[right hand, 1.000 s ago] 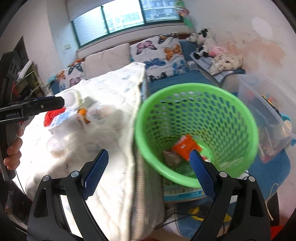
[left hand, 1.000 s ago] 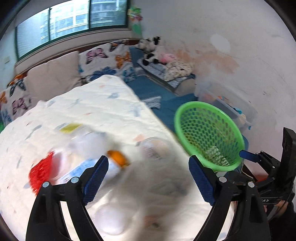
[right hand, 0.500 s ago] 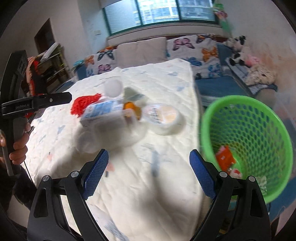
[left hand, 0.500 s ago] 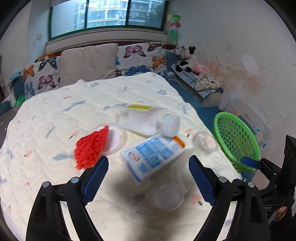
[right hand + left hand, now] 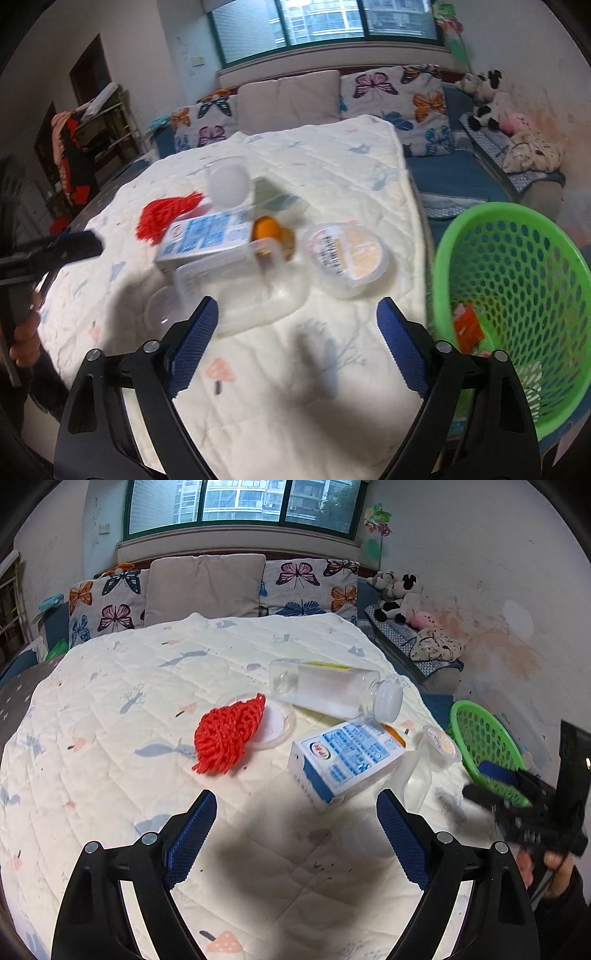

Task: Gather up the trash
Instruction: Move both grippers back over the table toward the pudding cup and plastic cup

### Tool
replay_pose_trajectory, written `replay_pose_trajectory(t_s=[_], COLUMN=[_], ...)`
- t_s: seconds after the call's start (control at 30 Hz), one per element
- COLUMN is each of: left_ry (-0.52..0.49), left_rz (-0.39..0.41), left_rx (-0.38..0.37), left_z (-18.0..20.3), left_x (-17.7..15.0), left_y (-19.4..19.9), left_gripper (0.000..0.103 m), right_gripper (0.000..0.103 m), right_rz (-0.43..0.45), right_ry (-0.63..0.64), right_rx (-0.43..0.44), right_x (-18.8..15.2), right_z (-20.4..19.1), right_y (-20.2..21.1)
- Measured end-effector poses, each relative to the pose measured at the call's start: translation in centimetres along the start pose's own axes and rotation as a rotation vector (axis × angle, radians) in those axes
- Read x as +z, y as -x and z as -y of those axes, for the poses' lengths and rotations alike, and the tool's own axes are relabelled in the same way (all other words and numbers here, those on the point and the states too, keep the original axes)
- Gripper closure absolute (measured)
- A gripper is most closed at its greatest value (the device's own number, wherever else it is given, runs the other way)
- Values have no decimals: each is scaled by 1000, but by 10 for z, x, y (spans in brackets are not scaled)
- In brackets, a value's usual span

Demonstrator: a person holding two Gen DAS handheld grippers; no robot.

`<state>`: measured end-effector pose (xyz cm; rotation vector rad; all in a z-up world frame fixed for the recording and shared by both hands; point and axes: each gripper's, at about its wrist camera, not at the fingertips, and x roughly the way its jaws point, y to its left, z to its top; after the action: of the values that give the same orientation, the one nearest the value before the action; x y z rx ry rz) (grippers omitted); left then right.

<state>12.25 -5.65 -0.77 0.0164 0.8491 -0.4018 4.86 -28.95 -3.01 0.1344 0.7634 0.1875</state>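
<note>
Quilted cream bedding [image 5: 110, 738] covers the bed that carries the trash. Nearest in the left wrist view, the left gripper [image 5: 295, 834] hangs over bare quilt with its jaws wide apart and nothing between them. Just beyond lie a blue-and-white carton [image 5: 343, 760] on its side and a red mesh net [image 5: 229, 734] resting partly on a clear round lid [image 5: 277, 723]. Behind the carton a clear bottle with a white cap [image 5: 332, 692] lies flat.

From the right wrist view, the right gripper [image 5: 295, 339] has its jaws closing but still apart and empty, above a clear plastic tub [image 5: 240, 288] that leans against the carton. A round sealed cup [image 5: 345, 258] sits to the right of it, near the bed's edge. Past that edge stands the green basket [image 5: 517, 236], with an orange wrapper [image 5: 467, 325] inside. Butterfly pillows [image 5: 306, 583] line the far wall under the window.
</note>
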Motion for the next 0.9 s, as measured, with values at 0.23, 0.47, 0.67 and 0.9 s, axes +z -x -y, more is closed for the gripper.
replay_pose_trajectory(t_s=[0.23,0.47,0.67,0.9], left_ry=[-21,-102,-170,-217], left_rz=[-20,-59,-87,-109], left_rx=[-35,-75,-105,-95], left_z=[6,27,50,67], left_x=[-14,-32,-42,-45], left_y=[1,-5,-17,-38], left_gripper=[18,16,16,14], right_gripper=[26,32,33,33], right_rz=[-20,-59,-69,-69], right_ry=[-19,-3,10,7], right_rx=[-38,-40,-42,-41], right_x=[16,25,27,27], right_z=[21,26,24,24], right_y=[-21,-44,-52,-53])
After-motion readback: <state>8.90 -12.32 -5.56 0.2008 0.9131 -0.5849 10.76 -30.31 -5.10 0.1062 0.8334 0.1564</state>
